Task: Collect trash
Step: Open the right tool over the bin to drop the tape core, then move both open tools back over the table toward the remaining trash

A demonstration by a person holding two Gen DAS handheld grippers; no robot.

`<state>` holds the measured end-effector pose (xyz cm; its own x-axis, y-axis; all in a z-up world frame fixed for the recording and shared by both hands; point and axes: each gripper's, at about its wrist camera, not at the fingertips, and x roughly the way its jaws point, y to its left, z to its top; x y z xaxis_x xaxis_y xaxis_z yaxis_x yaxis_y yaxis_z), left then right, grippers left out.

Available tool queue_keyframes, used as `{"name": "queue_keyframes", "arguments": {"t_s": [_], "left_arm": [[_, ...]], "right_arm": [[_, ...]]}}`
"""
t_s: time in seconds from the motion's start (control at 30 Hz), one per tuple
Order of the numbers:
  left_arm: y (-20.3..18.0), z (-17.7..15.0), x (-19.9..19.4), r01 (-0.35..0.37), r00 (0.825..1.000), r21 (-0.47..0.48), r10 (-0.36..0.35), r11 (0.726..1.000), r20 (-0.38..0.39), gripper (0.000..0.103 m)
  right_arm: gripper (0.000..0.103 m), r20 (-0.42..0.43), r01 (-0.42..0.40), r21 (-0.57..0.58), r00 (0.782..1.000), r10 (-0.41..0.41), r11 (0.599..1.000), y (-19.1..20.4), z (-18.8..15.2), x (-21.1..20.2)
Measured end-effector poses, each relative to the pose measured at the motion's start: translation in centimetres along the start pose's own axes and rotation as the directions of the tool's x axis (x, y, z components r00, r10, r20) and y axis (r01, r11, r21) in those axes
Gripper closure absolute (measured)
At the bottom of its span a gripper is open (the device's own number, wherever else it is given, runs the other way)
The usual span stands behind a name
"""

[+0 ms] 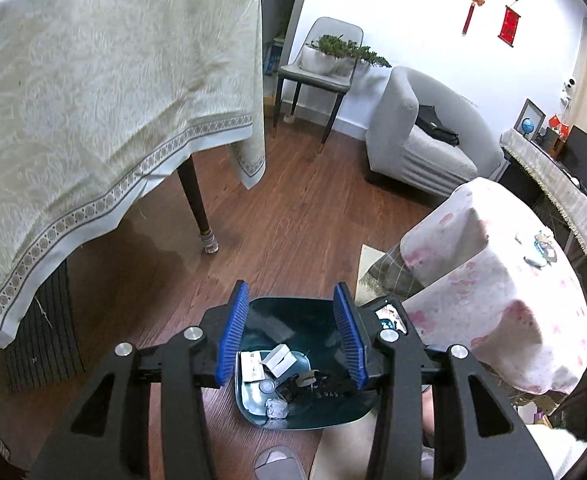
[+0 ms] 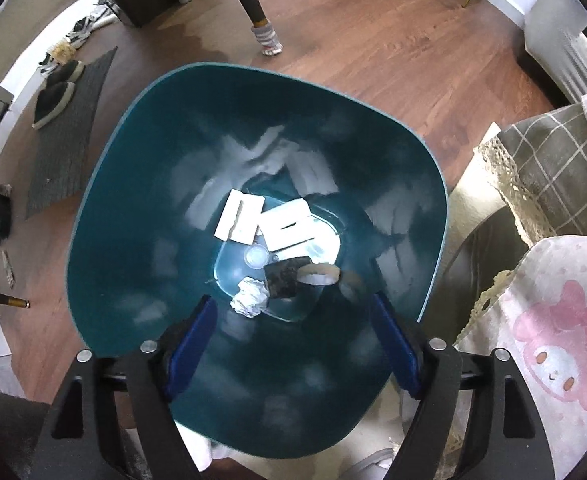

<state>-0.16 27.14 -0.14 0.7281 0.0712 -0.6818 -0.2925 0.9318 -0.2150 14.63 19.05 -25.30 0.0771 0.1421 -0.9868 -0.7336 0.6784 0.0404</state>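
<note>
A dark teal trash bin (image 2: 133,208) stands on the wood floor, seen from straight above in the right wrist view and lower in the left wrist view (image 1: 317,312). At its bottom lie white cards (image 2: 239,216), a white box (image 2: 289,226), a crumpled paper ball (image 2: 249,298), a dark wrapper (image 2: 283,280) and a ring-shaped scrap (image 2: 319,274). My right gripper (image 2: 295,324) is open and empty just above the bin's mouth. My left gripper (image 1: 291,320) is open and empty, higher above the bin; the box (image 1: 279,360) and paper ball (image 1: 276,408) show between its fingers.
A table with a cream cloth (image 1: 105,92) and dark leg (image 1: 197,204) stands to the left. A pink-patterned cloth (image 1: 501,292) covers furniture at the right. A grey sofa (image 1: 421,132) and chair (image 1: 321,64) stand behind. A mat with shoes (image 2: 59,92) lies left of the bin.
</note>
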Motion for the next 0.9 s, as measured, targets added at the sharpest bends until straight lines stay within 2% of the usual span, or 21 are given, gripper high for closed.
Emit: {"name": "queue_keyframes", "arguments": {"t_s": [0.2, 0.4, 0.47, 0.5, 0.73, 0.9], "left_arm": [[-1.5, 1.4, -1.1, 0.004, 0.999, 0.014, -0.005, 1.0, 0.041, 0.052], [-3.5, 2.3, -1.3, 0.004, 0.998, 0.034, -0.006, 0.999, 0.059, 0.049], [-4.1, 2.4, -1.1, -0.011, 0.998, 0.047, 0.008, 0.999, 0.059, 0.047], [-4.4, 2.5, -1.1, -0.014, 0.998, 0.056, 0.011, 0.998, 0.062, 0.047], [-6.5, 3.3, -1.4, -0.003, 0.996, 0.076, -0.003, 0.997, 0.087, 0.039], [-7.7, 3.8, -1.6, 0.005, 0.994, 0.079, -0.013, 0.997, 0.107, 0.034]], "right_arm": [[0.024, 0.077, -0.016, -0.091, 0.997, 0.023, 0.996, 1.3, -0.4, -3.2], [0.024, 0.146, -0.042, -0.133, 0.987, 0.061, 0.99, 1.4, -0.6, -6.7], [0.028, 0.167, -0.035, -0.144, 0.984, 0.059, 0.989, 1.3, -0.7, -7.9], [0.031, 0.189, -0.037, -0.146, 0.98, 0.064, 0.989, 1.1, -0.8, -8.9], [0.037, 0.306, -0.033, -0.141, 0.949, 0.075, 0.989, -0.4, -1.5, -14.0], [0.038, 0.402, -0.018, -0.119, 0.914, 0.064, 0.993, -2.2, -2.4, -18.4]]}}
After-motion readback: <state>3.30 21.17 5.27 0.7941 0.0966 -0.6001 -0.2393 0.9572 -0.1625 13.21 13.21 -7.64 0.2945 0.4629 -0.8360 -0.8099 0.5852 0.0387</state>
